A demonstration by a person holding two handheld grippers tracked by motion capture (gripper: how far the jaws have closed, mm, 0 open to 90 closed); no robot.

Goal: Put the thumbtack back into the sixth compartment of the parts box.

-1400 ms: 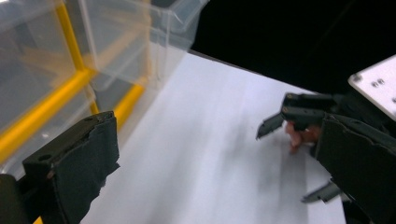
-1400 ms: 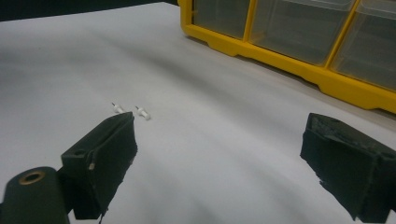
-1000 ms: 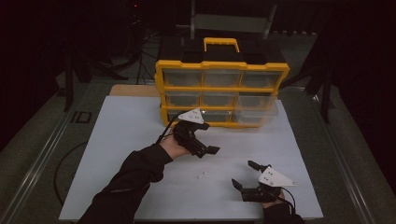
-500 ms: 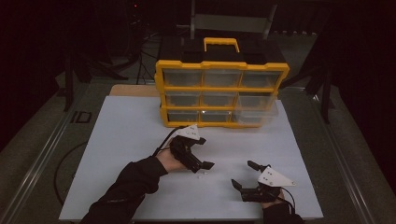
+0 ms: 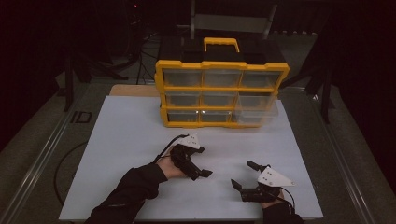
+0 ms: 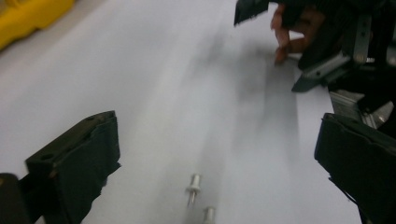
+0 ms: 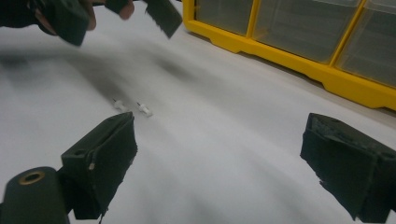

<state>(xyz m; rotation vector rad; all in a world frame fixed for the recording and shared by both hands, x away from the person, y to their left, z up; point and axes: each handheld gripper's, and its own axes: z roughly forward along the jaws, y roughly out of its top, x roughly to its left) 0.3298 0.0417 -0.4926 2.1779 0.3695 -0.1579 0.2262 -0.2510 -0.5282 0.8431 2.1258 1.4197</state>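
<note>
Left gripper (image 5: 201, 163): jaws spread, empty, low over the white table (image 5: 130, 140). Two small white pins (image 6: 194, 184) lie on the table between its jaws. Right gripper (image 5: 245, 175): jaws spread, empty. Yellow organiser (image 5: 222, 93) behind.

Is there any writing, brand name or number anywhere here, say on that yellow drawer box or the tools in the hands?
None can be read.
Yellow drawer box: no label or brand shows on its frame or clear drawers.
Left hand-held gripper and right hand-held gripper: no print shows.
Dark mark on the floor left of the white table: too small to read.
</note>
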